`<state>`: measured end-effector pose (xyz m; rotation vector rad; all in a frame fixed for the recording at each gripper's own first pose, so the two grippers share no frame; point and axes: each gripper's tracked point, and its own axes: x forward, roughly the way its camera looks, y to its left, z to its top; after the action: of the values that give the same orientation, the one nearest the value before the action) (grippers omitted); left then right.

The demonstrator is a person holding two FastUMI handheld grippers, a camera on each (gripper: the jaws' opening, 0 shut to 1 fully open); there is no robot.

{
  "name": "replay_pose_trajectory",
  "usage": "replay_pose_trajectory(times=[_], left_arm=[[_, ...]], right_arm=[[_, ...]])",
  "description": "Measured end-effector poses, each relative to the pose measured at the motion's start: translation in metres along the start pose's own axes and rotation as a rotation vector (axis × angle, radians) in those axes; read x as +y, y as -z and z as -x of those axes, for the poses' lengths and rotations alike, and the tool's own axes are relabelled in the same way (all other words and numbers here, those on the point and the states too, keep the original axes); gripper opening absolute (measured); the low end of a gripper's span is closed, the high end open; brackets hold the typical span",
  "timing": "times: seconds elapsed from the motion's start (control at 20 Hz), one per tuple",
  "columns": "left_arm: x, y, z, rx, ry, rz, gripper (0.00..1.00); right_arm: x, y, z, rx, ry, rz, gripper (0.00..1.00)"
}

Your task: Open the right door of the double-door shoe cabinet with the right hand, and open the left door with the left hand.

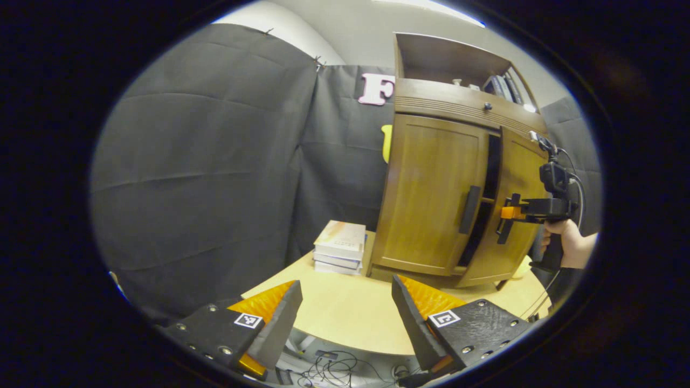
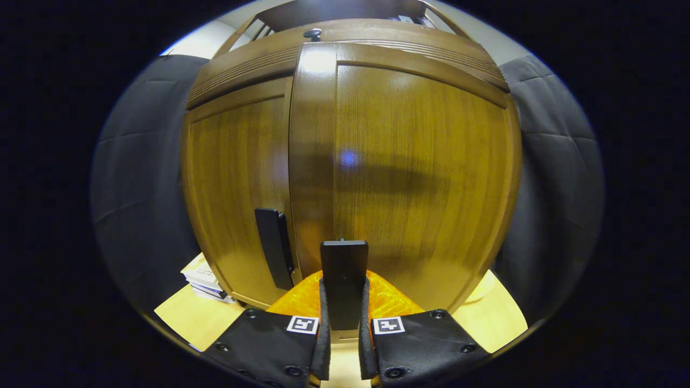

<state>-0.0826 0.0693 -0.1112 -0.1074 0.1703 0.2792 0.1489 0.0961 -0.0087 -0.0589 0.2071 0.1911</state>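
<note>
Right fingers clamp right door handle, door ajar, left gripper spread.

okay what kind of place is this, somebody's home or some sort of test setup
Most likely a staged recording booth, not a home: black cloth hangs as walls, a small wooden shoe cabinet stands on a round table beside stacked books, and loose cables lie below the table.
</note>
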Motion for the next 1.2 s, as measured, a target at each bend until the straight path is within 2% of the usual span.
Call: replay_pose_trajectory(times=[0.2,0.35,0.7,0.95,1.2], left_arm=[[-0.007,-0.006,-0.005,-0.014,0.083,-0.06,0.96],[-0.021,-0.01,-0.011,-0.029,0.119,-0.067,0.96],[-0.105,-0.042,-0.03,-0.073,0.188,-0.032,0.96],[-0.162,-0.044,-0.025,-0.077,0.222,-0.08,0.95],[-0.206,-0.047,-0.025,-0.08,0.258,-0.065,0.96]], right_arm=[[0.001,-0.006,0.005,0.005,-0.022,-0.001,0.22],[0.0,-0.009,0.01,-0.002,-0.045,-0.008,0.22],[0.001,-0.018,0.019,0.007,-0.157,0.003,0.22],[-0.003,-0.025,0.024,0.009,-0.193,-0.015,0.22],[-0.015,-0.025,0.035,0.013,-0.237,-0.018,0.22]])
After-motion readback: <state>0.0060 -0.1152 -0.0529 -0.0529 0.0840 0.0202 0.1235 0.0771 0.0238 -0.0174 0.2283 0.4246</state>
